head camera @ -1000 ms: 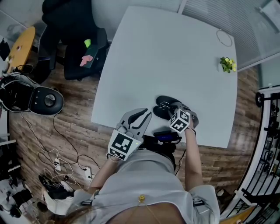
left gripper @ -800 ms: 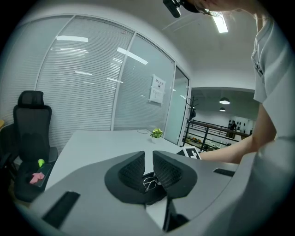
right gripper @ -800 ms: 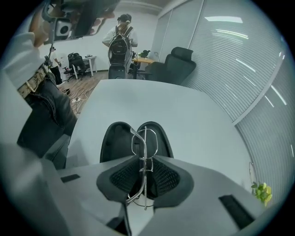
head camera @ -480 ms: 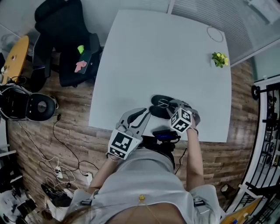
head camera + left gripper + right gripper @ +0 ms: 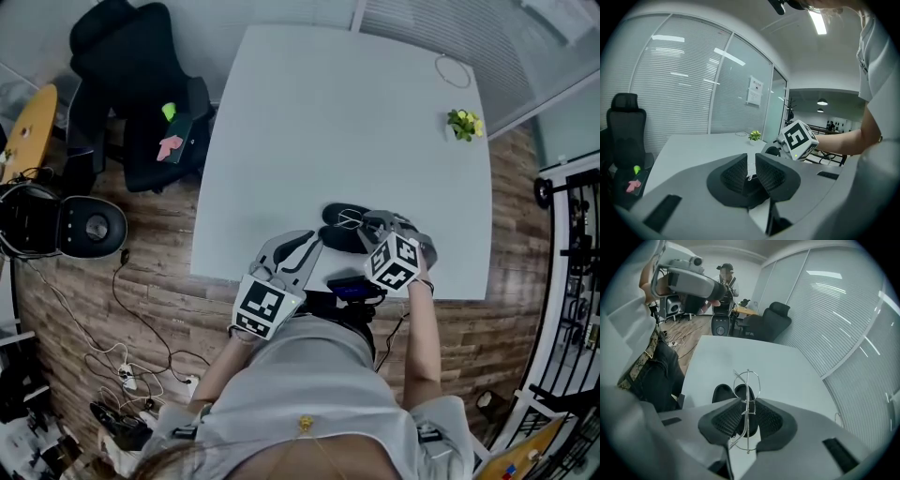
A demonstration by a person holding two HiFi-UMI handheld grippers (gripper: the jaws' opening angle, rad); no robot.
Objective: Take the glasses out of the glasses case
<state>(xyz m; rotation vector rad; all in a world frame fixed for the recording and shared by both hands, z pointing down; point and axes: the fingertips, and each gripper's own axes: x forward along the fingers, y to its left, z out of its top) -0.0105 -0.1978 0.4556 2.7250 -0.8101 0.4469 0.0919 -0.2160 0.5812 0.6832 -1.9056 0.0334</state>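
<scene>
Now my right gripper [image 5: 748,405] is clamped on the glasses [image 5: 748,380]: the two ribbed pads press from both sides on the thin metal frame, and one round wire rim stands up above the jaws while another piece of wire hangs under them. The glasses are in the air, a little above the glasses case [image 5: 339,242], and they do not touch it. The case lies open on the white table [image 5: 328,122], near the edge that is close to my body, with its two black halves side by side; in the right gripper view I see both halves just behind the rim. My left gripper [image 5: 750,160] is over the same near edge, to the left of the case, and it points toward it. Its jaws are only a little apart, a narrow gap stays between the pads, and nothing is held there. Far on the other side of the table, near the corner, a small green plant [image 5: 462,124] stands.
</scene>
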